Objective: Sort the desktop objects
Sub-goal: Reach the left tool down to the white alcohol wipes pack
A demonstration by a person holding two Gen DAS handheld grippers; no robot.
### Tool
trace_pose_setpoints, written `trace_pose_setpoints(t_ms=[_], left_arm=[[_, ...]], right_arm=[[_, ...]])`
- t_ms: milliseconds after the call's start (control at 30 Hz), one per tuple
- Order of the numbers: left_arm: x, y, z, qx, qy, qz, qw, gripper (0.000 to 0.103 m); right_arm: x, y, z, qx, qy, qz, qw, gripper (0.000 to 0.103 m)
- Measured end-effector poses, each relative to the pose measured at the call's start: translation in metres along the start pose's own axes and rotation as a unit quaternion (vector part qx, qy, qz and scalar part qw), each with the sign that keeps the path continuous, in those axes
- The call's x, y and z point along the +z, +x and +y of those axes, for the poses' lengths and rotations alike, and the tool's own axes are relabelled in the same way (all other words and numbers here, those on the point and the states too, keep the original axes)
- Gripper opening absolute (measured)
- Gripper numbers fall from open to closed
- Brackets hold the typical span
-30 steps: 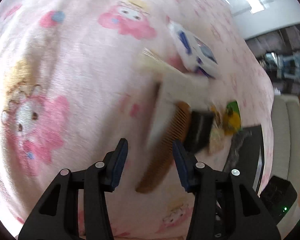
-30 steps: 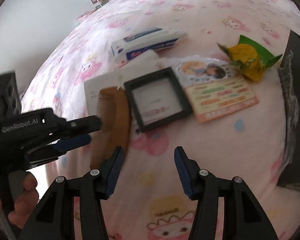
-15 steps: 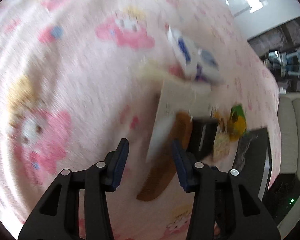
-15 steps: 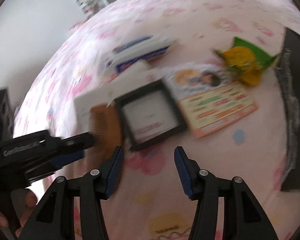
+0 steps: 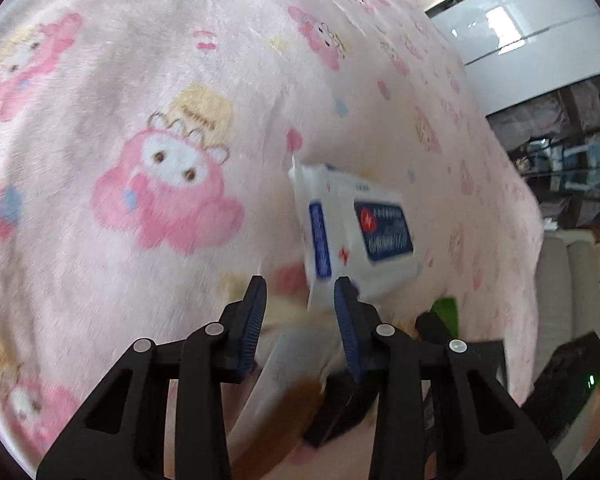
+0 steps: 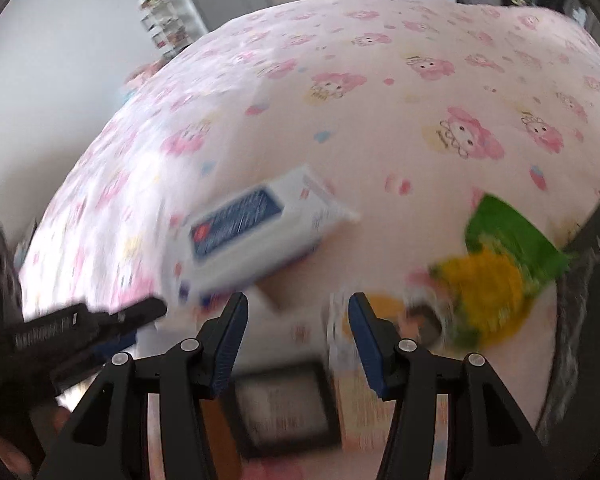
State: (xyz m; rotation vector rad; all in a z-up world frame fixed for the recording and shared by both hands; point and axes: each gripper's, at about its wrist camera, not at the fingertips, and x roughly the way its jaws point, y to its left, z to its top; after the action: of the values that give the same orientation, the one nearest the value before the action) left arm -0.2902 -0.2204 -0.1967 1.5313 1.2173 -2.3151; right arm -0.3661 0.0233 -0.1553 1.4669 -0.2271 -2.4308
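On the pink blanket [image 5: 148, 80], the wipes pack [image 5: 356, 236] looks soft and light; grip its narrow end. The left tool [image 5: 300, 312], jaws just narrowing, and the right tool [image 6: 296, 332] hold nothing.

Left hand-held gripper [image 5: 300, 320]: bottom centre of its own view, pointing steeply down, black arms with blue pads. Jaws have just been closing, gap now narrow, pads not pressing on anything. It also shows at lower left of the right wrist view [image 6: 100, 324], blurred, tips aimed right; a bit of the person's hand [image 6: 8, 452] below it. Right hand-held gripper [image 6: 296, 332]: bottom centre, angled down, jaws partly apart, pads clamping nothing.
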Motion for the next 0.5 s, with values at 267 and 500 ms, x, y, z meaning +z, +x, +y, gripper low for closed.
trace_pose_setpoints(t_ms=[267,500], left_arm=[[0.018,0.014,0.022,-0.035,-0.03,-0.013,0.9989,0.035],[0.018,0.017,0.014,-0.04,-0.006,-0.014,0.9991,0.023]], right_arm=[[0.029,0.044,-0.014,-0.031,0.036,0.018,0.999,0.049],[0.039,0.062,-0.037,-0.005,0.094,0.026,0.995,0.049]])
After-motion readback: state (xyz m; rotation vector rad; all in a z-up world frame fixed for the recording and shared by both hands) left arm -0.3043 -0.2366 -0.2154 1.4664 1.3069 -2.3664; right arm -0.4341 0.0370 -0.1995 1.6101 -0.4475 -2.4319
